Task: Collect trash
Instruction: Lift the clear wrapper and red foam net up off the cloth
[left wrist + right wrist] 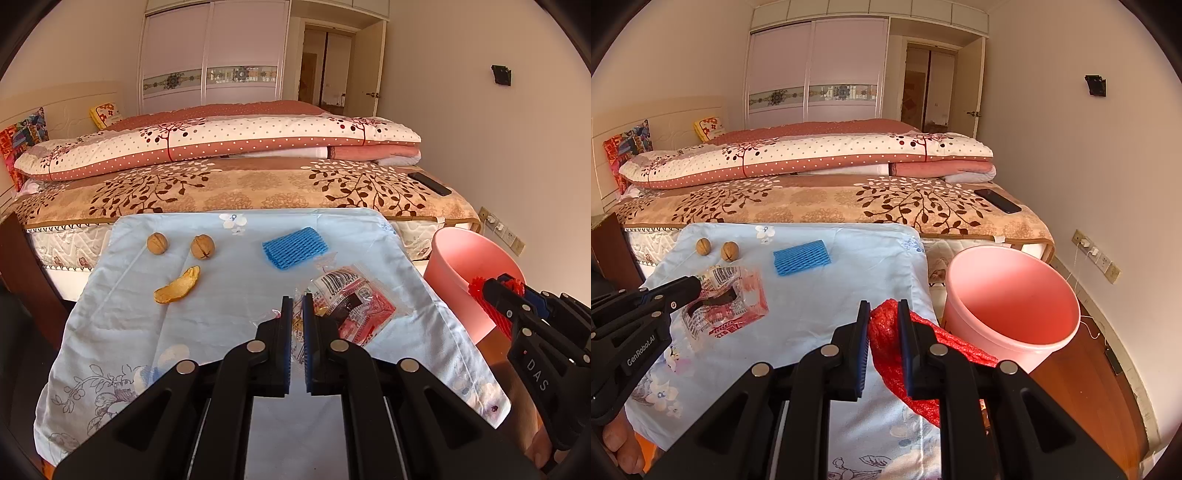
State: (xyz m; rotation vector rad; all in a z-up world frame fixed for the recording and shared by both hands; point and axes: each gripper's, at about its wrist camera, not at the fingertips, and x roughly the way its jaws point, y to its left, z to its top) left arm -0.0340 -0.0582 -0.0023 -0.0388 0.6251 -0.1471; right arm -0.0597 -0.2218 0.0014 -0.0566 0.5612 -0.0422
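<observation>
A bed (236, 192) with a leaf-patterned blanket fills the back of both views, a folded dotted quilt (221, 144) lying along it and a dark phone (997, 200) near its right edge. In front of it lies a pale blue floral cloth (229, 295) that carries the trash.

To the right of the cloth stands a pink bucket (1008, 306), upright and open at the top; the inside that shows holds nothing.

The right gripper (882, 317) is clenched on a red foam net (886, 332), which bulges between the fingers and trails off to the right, close to the bucket's rim. The left gripper (296, 314) is closed on the edge of a clear snack wrapper (354, 306) with red printing; the wrapper rests on the cloth. It bears a barcode and small print too fine to read.

Farther back on the cloth lie a blue foam net (294, 247), an orange peel (177, 286) and two walnuts (202, 246), all apart from one another.

The left gripper's body reads "GenRobot.AI" in the right wrist view; the right gripper's body shows "DAS" in the left wrist view.
</observation>
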